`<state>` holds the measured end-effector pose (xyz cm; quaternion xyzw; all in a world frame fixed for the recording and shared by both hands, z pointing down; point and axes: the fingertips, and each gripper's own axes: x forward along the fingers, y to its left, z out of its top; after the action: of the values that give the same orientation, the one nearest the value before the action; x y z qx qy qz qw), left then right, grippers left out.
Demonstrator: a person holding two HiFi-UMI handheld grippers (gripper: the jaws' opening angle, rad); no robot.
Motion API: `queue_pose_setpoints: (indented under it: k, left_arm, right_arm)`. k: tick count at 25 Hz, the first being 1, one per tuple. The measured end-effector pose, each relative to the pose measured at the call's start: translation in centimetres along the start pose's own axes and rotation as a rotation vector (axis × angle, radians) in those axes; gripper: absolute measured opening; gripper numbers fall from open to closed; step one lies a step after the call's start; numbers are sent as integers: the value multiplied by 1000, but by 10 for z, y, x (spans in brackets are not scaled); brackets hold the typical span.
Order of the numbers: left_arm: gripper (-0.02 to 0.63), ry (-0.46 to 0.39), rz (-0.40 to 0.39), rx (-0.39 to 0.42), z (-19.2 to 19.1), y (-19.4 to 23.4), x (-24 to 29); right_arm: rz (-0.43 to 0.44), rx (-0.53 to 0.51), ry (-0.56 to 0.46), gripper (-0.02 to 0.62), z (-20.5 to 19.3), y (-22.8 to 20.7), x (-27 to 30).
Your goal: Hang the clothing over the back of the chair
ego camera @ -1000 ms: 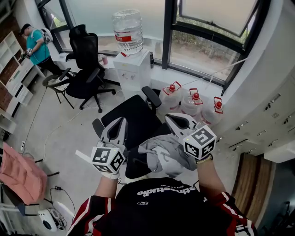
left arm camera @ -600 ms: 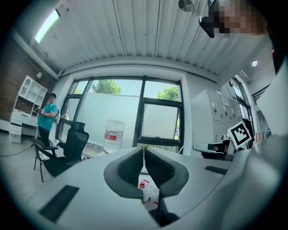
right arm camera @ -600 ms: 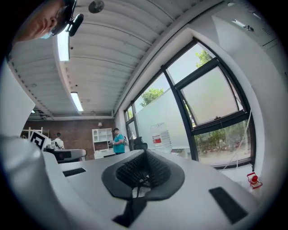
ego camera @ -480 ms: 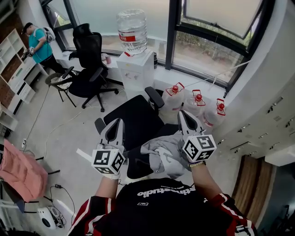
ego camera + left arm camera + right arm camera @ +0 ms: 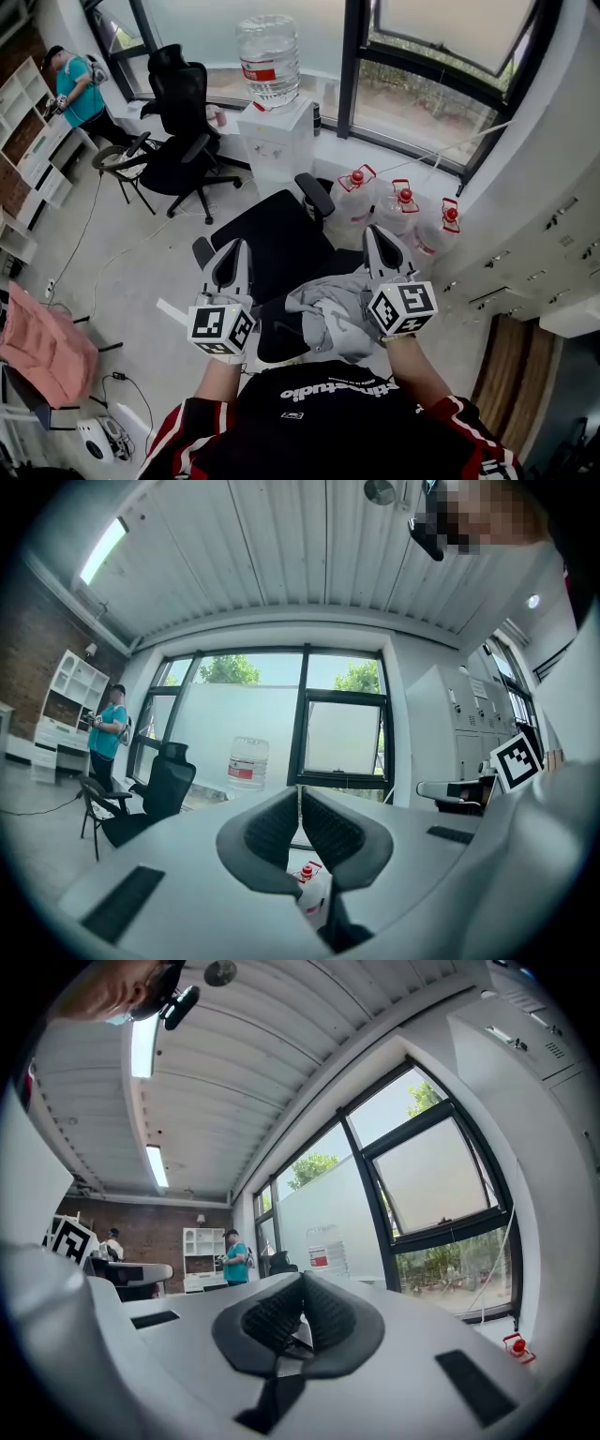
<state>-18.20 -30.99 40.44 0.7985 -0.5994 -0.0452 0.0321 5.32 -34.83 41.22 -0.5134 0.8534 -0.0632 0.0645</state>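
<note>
Though red-labelled, water bottle print unreadable — left gripper and right gripper jaws together

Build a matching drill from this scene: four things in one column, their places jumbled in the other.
Things:
1. grey clothing
2. big water bottle
3. red-capped jugs
4. pink cloth

Places:
A. on top of the white dispenser
B. on the floor below the window
C. at the head view's left edge
D. draped on the near black chair

Pairs: 1-D, 2-A, 3-B, 4-C
</note>
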Motion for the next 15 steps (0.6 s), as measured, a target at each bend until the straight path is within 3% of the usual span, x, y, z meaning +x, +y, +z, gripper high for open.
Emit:
queue_pose_setpoints:
  k: [15]
  left_arm:
    - [31,5,23,-14,2,-12,-5]
  right_arm:
    - [51,-15,19,14,2,9,4]
